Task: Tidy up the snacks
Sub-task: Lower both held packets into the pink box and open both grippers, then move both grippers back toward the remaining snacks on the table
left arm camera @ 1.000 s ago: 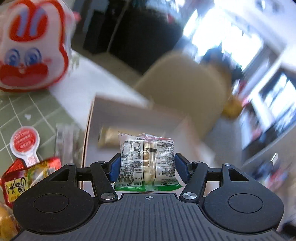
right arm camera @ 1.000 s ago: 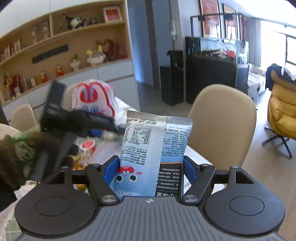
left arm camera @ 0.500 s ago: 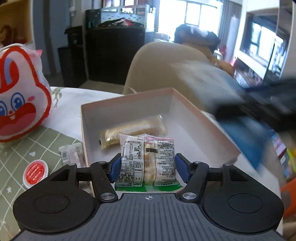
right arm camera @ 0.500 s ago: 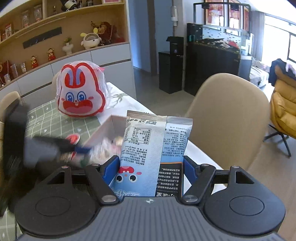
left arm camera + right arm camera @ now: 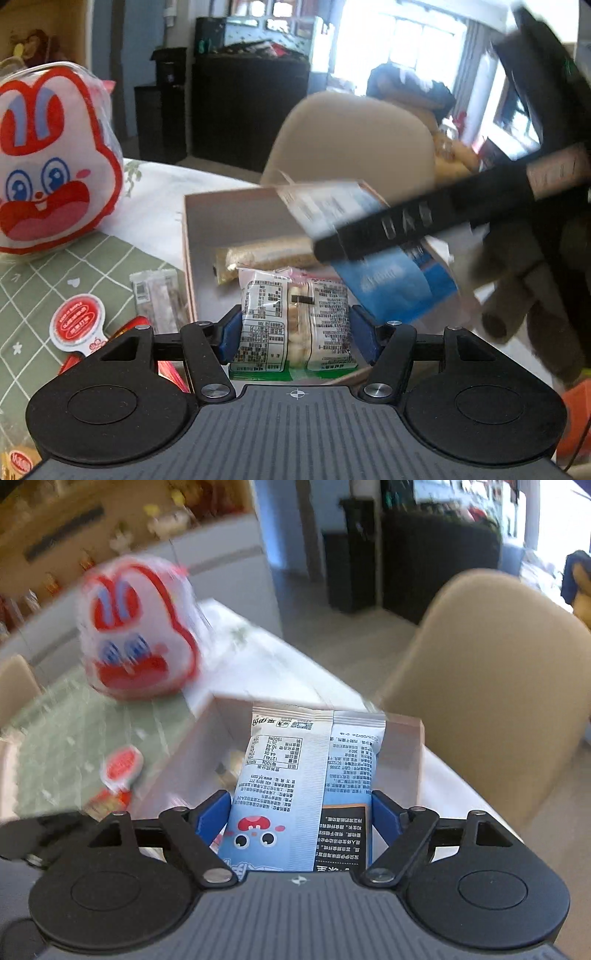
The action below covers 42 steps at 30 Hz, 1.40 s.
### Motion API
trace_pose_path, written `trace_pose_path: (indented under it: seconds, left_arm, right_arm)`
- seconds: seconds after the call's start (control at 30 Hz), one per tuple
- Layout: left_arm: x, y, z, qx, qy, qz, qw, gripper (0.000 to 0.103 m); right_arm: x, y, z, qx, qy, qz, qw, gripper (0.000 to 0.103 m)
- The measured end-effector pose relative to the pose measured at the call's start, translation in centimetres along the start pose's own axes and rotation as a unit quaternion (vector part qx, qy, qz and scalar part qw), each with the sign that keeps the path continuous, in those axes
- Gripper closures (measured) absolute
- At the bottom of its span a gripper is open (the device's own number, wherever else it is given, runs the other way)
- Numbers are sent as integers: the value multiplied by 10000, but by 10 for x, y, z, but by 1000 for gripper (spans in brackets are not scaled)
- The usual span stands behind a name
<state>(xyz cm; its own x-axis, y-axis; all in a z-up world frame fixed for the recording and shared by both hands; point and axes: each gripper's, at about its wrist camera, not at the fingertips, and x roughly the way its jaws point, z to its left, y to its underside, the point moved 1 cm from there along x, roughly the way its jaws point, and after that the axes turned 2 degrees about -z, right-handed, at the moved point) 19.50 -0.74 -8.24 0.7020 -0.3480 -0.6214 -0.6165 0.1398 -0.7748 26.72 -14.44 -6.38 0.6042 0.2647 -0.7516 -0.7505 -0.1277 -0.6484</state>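
The left claw (image 5: pixel 295 332) is clamped on a small clear cracker packet (image 5: pixel 295 325), its blue pads pressed against both sides, and holds it just over the near edge of an open cardboard box (image 5: pixel 207 221). The right claw (image 5: pixel 301 812) has a light-blue snack bag (image 5: pixel 295 786) standing upright between its pads; its jaws have just been opening, and the bag sits loosely between them with a little slack showing on the left side. That bag hangs over the inside of the same box (image 5: pixel 406 731). In the left view the right claw and the hand carrying it appear as a dark blur above the box. A long grain bar (image 5: pixel 266 254) lies on the box floor. The box sits on the tabletop (image 5: pixel 155 206), beside a green checked mat (image 5: pixel 44 295). On the mat stand a rabbit-faced bag (image 5: pixel 51 166), a small red-lidded cup (image 5: pixel 75 321) and a clear wrapped snack (image 5: pixel 159 295). A beige chair (image 5: pixel 491 686) stands behind the tabletop.
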Motion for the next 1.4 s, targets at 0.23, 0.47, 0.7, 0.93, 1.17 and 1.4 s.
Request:
trace_pose_path:
  seconds: [0.23,0.47,0.7,0.93,1.17,1.4]
  left_arm:
    - [-8,-13,11,-681,-117,-433,9967,39]
    - [-36,-17,29,-1701,-224,-630,9832,39]
    - [-47,-1,27,-1847,-120,-395,9819,45]
    - [-52,17,14,-1638,-125,-237,9861,45]
    - [-63,28,9,-1711,-118,-231,9849,45]
    - [-79,41,6,-1818,-143,-261,9829,45]
  right_arm:
    - [-14,1,-19,477,-646,-169,9966,22]
    - [-25,-3,-32,757,-977,-102,9923,18]
    - [19,10,-20,1054,-1077,753,9857,16]
    - [21,-5,-3,699,-731,186,9947,16]
    - [42,-1,3,170,-437,883,9950,17]
    - [15,5,-21,1264,-1011,188,9866,18]
